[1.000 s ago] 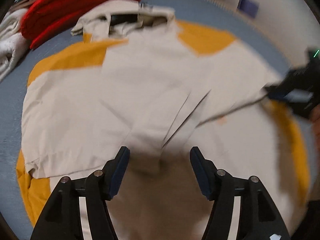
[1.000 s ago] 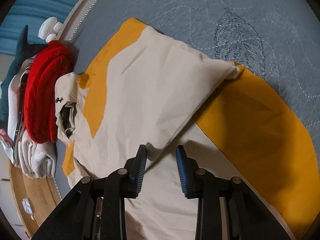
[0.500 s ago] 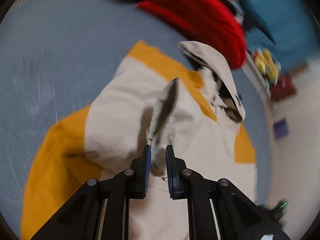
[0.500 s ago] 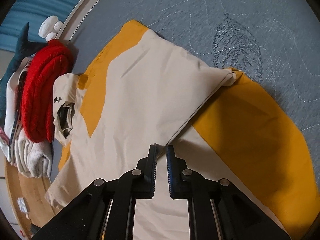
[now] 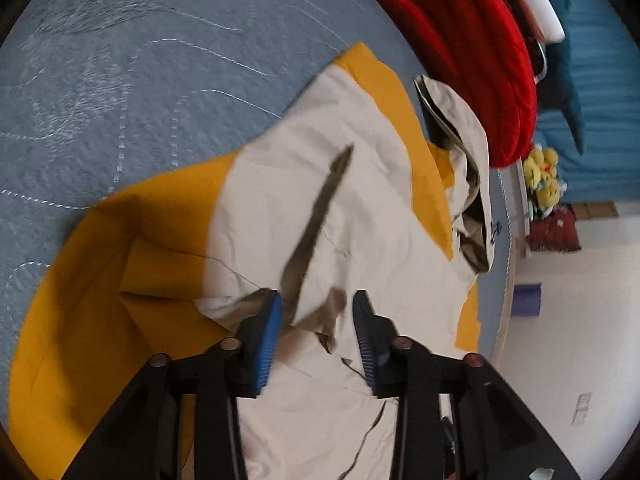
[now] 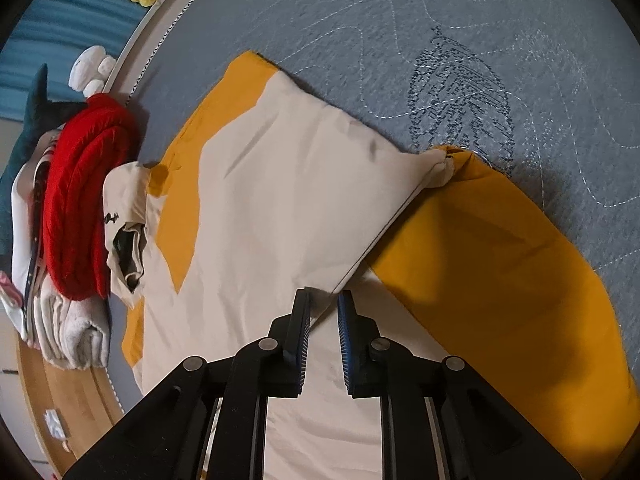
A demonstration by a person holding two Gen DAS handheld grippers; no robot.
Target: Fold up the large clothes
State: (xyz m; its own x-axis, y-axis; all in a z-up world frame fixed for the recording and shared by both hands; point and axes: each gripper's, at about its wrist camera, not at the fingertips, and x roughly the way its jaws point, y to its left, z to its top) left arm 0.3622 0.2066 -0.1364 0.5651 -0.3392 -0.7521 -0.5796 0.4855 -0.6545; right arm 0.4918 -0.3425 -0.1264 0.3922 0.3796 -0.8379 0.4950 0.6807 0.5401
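Two hand-held grippers are met by one jacket (image 6: 280,200): a cream fold lies loose between the opening jaws of the left hand-held gripper (image 5: 318,312), and a folded edge is pinched by the opening right hand-held gripper (image 6: 324,300). The cream-and-mustard jacket is spread, creased, on the blue quilted bed (image 6: 400,20).

I note: jacket (image 6: 280,208), smooth matt woven cloth, cream and mustard. Bedspread (image 6: 400,20), quilted grey cloth, stitched. Red knit (image 6: 80,184), ribbed, coarse. Bed frame (image 6: 52,392), pale wood.
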